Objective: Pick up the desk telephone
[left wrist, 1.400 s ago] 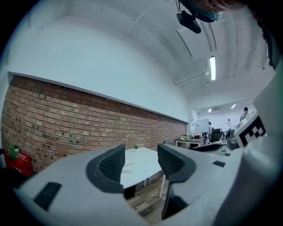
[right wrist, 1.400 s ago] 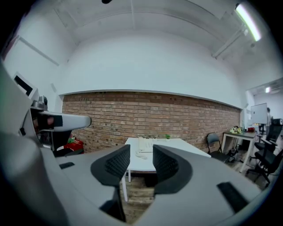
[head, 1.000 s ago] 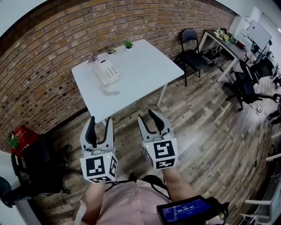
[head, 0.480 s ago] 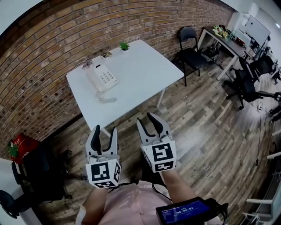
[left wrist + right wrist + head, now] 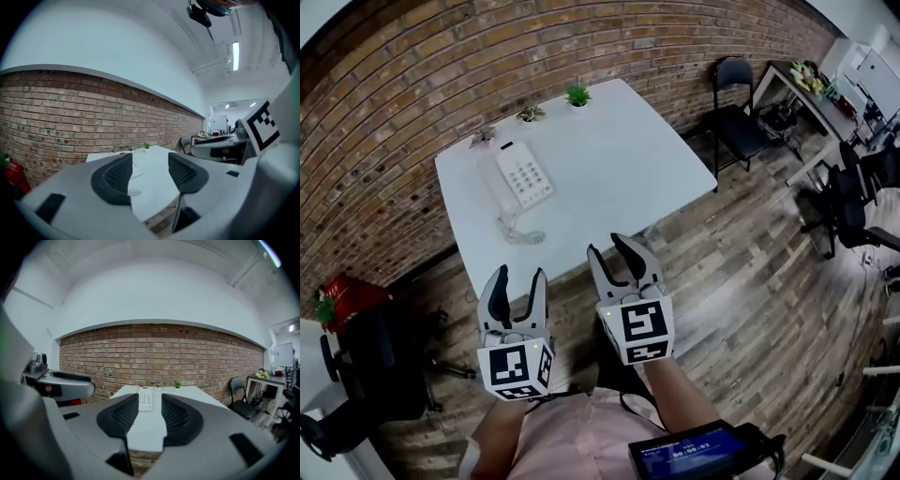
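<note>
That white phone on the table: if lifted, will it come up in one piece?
Probably not quite. The telephone looks like stiff plastic, likely light for its size. Its handset seems only to rest on the body, so it could slip off if tilted. The loose coiled cord would likely stretch and dangle.
</note>
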`<state>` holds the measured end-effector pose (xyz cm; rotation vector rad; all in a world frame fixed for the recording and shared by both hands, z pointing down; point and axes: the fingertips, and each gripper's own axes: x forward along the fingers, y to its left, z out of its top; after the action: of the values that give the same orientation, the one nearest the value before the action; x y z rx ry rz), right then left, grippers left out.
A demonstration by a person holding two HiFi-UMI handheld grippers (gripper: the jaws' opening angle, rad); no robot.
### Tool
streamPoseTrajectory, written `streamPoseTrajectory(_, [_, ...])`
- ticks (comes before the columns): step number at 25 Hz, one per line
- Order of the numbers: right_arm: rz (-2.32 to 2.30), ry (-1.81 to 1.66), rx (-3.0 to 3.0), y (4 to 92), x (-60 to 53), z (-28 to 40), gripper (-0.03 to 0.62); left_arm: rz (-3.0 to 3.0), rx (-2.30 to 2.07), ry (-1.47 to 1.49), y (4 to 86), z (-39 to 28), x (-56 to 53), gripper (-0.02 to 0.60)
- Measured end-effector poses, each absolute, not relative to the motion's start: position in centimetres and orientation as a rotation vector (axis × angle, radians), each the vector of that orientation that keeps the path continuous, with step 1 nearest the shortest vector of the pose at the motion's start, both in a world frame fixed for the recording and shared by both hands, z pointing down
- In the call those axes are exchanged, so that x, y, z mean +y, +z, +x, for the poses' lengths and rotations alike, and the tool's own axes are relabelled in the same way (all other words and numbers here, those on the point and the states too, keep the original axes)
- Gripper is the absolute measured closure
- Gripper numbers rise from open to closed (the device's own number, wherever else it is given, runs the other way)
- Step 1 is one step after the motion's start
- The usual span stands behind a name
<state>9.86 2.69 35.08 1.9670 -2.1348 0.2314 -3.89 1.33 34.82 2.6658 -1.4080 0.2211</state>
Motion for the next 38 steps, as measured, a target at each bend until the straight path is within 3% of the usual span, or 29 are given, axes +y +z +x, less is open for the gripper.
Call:
streamPoseTrajectory(14, [1.692,0.25,-2.349,35.1,-12.3,14.9,0.437,2.466,-1.716,0.217,33.5,0.4,-10.7,0.327])
streamPoseTrajectory(27, [1.564,0.124,-2.467,31.9,-18.9,11.9,0.436,2.385,-1.856,0.144,31.0,-2.2,-15.1,0.318])
streamPoseTrajectory(38, [1.49,0.168,-2.416,35.1,-26.6,9.2,0.43,2.303,-1.708,0.148,35.7,-3.8,-23.8,0.267])
